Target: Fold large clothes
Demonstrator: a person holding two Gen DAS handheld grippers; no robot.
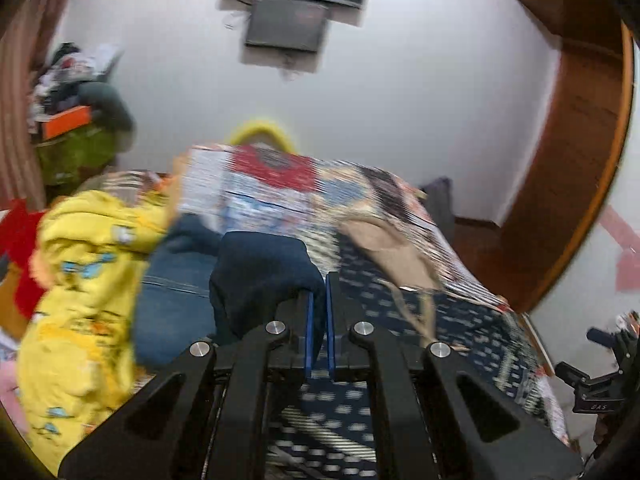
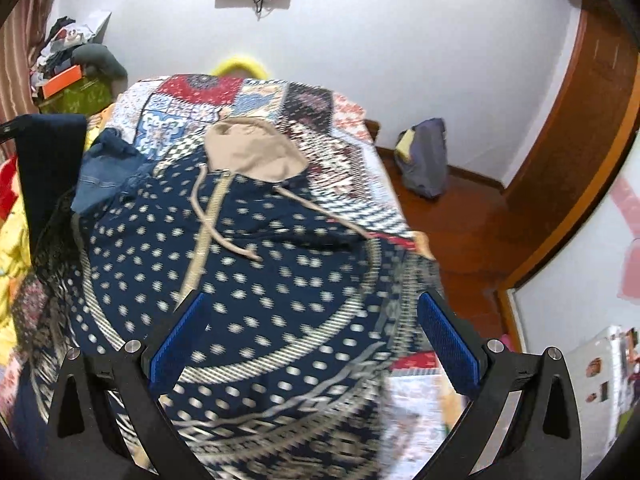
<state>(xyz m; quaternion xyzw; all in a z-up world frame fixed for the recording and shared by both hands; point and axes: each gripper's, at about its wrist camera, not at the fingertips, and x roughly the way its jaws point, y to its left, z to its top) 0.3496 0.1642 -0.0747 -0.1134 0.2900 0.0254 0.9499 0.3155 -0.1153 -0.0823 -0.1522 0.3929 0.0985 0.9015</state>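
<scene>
On a bed spread with a patchwork quilt [image 2: 352,152], a navy hooded top [image 2: 256,280] printed with pale dots lies face up, its tan hood [image 2: 256,152] toward the far wall and its drawstrings trailing across the chest.

The left gripper [image 1: 318,304] has its blue pads drawn together on a fold of dark navy cloth [image 1: 260,272], which humps up just ahead of the fingers. The blur leaves it unclear, but this looks like a sleeve or side panel of the same top, lifted off the bed at the garment's left edge. The right gripper [image 2: 312,340] hangs above the lower body of the top with its jaws wide apart and nothing between them.

The step in hand appears to be the first side fold. Done well, the pinched cloth is carried across toward the zip line and laid flat, not dropped in a heap, while the free right gripper comes down to pin or smooth the body so the whole garment does not drag along. The grip should let go only once the fold lies square with the hem.

Blue jeans [image 1: 172,300] and a yellow printed garment [image 1: 80,280] crowd the left side and could snag the fold.
</scene>
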